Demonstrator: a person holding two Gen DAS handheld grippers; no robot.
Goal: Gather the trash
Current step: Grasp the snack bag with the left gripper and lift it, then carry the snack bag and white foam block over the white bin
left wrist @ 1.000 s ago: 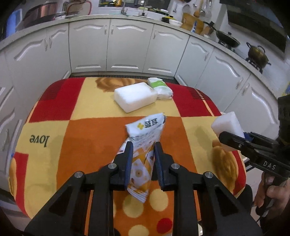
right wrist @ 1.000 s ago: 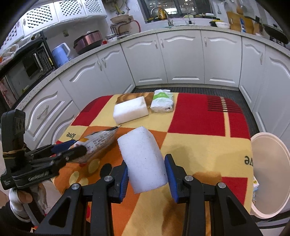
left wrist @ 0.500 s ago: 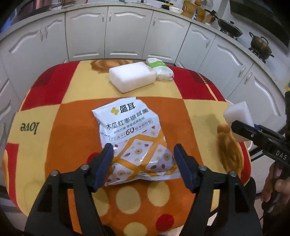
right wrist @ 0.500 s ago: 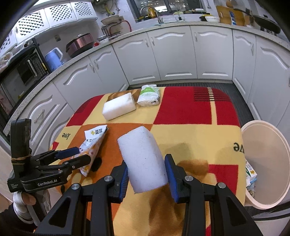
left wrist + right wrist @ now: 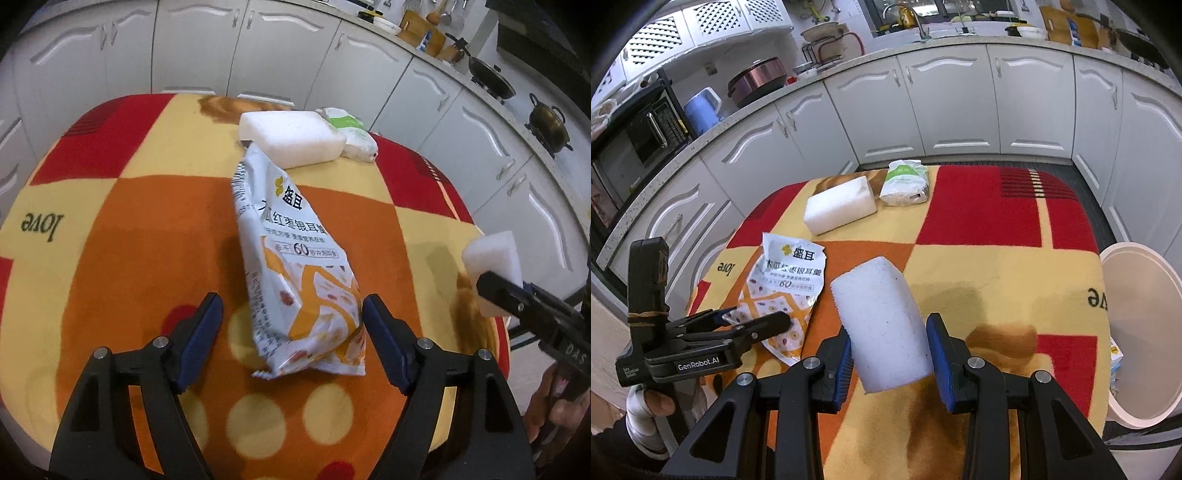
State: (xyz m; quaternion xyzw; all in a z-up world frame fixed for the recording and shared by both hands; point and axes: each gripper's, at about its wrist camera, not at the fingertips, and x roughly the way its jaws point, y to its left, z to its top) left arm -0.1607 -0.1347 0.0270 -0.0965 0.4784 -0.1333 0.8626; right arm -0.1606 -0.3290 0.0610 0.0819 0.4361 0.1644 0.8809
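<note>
Snack bag (image 5: pixel 295 266) had turned lengthwise since a second earlier, lying loose on the tablecloth (image 5: pixel 122 236) between the spread-apart left gripper (image 5: pixel 291 332) fingers, right gripper (image 5: pixel 890 354) clamped on a white foam block (image 5: pixel 882 325), bin (image 5: pixel 1141 354) beside the table, second foam block (image 5: pixel 291 136) and green-white packet (image 5: pixel 351 129) beyond

white bin (image 5: pixel 1137 332): cut off by right edge, contents mostly hidden | foam block (image 5: pixel 493 273): lower part hidden behind right gripper (image 5: pixel 496 290) | green-labelled packet (image 5: pixel 351 134): partly hidden behind larger foam slab (image 5: pixel 291 136), print illegible
</note>
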